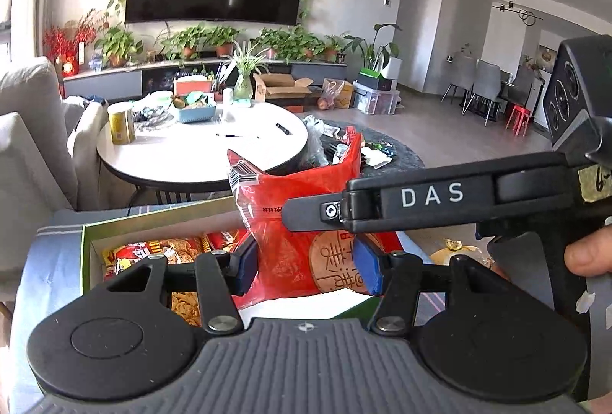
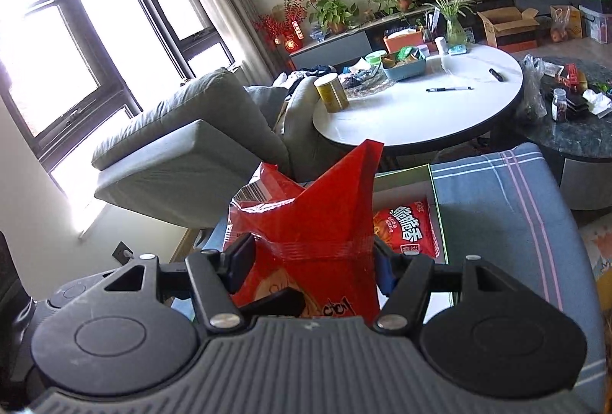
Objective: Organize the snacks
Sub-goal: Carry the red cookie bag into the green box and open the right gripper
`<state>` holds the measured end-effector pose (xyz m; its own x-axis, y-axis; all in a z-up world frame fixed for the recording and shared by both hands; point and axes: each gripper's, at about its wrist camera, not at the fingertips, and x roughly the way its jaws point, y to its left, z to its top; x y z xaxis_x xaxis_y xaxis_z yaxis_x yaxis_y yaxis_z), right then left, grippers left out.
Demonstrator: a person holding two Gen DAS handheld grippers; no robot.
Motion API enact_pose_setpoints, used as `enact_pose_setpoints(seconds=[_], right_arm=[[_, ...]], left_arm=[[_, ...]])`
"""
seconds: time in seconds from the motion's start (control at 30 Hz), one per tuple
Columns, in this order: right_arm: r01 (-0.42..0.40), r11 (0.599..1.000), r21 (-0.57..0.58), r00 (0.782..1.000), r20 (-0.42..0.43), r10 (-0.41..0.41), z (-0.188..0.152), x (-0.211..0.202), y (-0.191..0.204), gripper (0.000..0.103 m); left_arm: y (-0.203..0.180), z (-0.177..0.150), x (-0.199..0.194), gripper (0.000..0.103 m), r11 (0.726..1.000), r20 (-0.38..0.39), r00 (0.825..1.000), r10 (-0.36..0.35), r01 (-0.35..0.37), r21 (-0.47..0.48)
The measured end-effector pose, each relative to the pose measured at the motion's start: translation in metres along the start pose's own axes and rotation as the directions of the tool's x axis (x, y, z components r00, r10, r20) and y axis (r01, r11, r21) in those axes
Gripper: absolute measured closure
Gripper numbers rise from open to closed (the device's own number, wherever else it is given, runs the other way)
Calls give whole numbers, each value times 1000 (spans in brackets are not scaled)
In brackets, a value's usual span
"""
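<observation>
Both claws are clamped on the same red snack bag (image 1: 306, 242), one on each side. Landmark = the green-edged cardboard box (image 1: 87, 253) sitting on the blue striped cushion (image 2: 497, 207).

- Left claw (image 1: 306, 266): pads pinch the bag's lower body. The left pad presses the bag's edge; the blue right pad (image 1: 365, 268) sits against the printed round emblem. Jaws partly closed, bag fills the gap.
- Right claw (image 2: 311, 266): jaws grip the bag just under a band of clear tape. The crumpled top of the bag sticks up above the pads.
- In the left wrist view the right-hand tool body crosses in from the right, marked "DAS", with its finger tip (image 1: 306, 213) laid across the bag's upper part. A person's fingers (image 1: 585, 255) show on its handle.
- Bag position: held up over the box's near side, clear of its contents as far as I can tell; contact with the box rim is hidden behind the claws.
- Inside the box: other snack packs, including a red pack (image 2: 407, 228) flat at its right end and orange-red packs (image 1: 168, 249) at its left end.
- Beyond the box: round white desk (image 2: 420, 115) with a yellow can (image 2: 332, 93), a blue basket (image 2: 405, 64) and a pen (image 2: 449, 89).
- Left of the box: grey sofa (image 2: 183, 154).
</observation>
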<state>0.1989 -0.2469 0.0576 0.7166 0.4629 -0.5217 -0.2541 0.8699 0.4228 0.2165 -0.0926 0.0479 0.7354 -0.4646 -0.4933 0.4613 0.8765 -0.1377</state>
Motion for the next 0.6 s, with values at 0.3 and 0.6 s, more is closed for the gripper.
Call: enact_pose_setpoints(seconds=[0.3,0.6], right_arm=[[7,999,31,999,-50,-5,0,33,-21,42],[47,998,40,994,-99,-43,-10,59,-37,41]], left_arm=[[16,-8,40,54,999,-74,997,-4,1,-41],[25,-24,69,53,997,-137,990,-27,17,-77]])
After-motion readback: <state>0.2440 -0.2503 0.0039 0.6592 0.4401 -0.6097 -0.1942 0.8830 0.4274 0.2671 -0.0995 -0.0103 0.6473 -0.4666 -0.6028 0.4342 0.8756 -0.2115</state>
